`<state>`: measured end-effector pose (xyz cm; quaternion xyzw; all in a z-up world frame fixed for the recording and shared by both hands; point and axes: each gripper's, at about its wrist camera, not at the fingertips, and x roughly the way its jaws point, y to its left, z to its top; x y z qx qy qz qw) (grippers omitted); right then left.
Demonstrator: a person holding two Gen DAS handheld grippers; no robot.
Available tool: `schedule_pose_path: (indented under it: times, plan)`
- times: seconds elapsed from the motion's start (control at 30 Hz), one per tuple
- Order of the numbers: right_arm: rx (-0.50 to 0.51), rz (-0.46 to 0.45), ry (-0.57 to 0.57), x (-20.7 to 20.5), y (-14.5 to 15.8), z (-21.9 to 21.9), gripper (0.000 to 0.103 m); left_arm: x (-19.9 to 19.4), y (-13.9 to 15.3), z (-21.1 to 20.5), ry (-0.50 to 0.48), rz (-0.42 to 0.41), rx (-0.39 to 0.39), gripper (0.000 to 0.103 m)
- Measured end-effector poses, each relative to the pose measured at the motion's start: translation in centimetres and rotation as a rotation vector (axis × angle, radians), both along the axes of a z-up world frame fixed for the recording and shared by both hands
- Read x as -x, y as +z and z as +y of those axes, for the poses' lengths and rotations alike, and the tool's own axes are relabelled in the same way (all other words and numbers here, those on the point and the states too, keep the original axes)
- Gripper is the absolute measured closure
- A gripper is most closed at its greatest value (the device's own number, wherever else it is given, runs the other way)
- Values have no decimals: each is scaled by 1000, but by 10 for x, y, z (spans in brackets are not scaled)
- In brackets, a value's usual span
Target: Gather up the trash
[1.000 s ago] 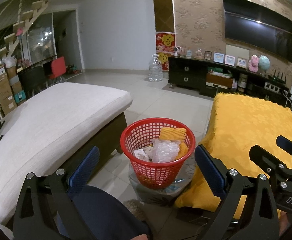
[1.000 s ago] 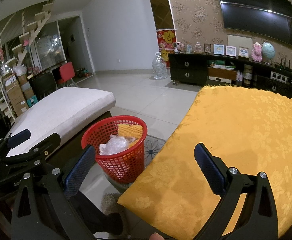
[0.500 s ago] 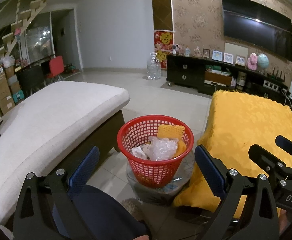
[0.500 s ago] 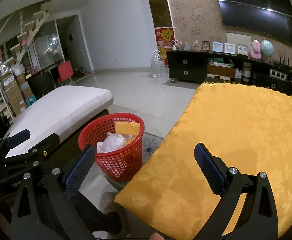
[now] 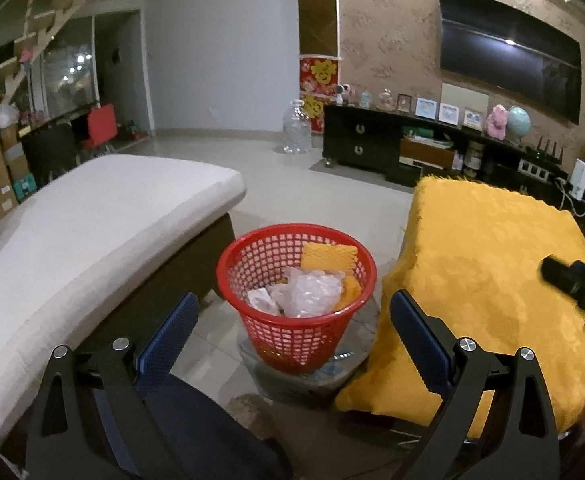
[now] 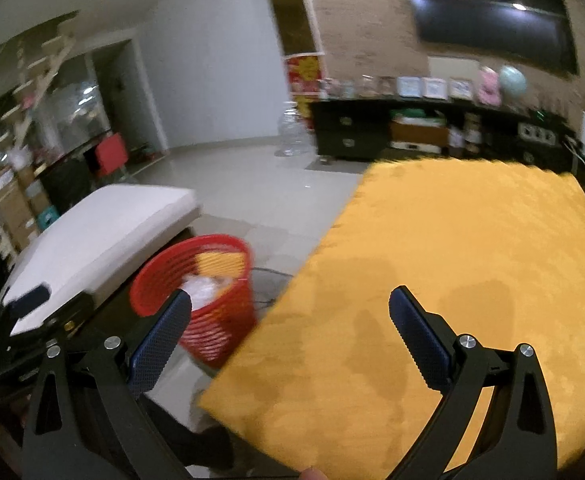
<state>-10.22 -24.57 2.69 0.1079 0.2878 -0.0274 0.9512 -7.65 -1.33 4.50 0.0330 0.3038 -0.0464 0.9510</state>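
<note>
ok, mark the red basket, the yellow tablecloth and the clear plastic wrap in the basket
red basket (image 5: 292, 344), left wrist view, on its front mesh wall.
yellow tablecloth (image 5: 488, 248), left wrist view, on the bare top surface.
clear plastic wrap (image 5: 312, 294), left wrist view, on the middle of the crumpled bundle inside the basket.

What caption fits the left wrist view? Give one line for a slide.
Open left gripper faces a red mesh basket holding crumpled plastic, beside a yellow-draped table.
</note>
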Motion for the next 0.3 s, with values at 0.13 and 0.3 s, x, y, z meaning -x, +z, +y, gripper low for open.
schedule_pose_path:
  times: [0.13,0.3]
  plan:
    - [42,85,-179,10,-10,-82,7,-10,-9,-5,-8,26,-16,10]
    - [19,291,-504,33,-48,-227,7,-29,-20,-10,5,59,-36,10]
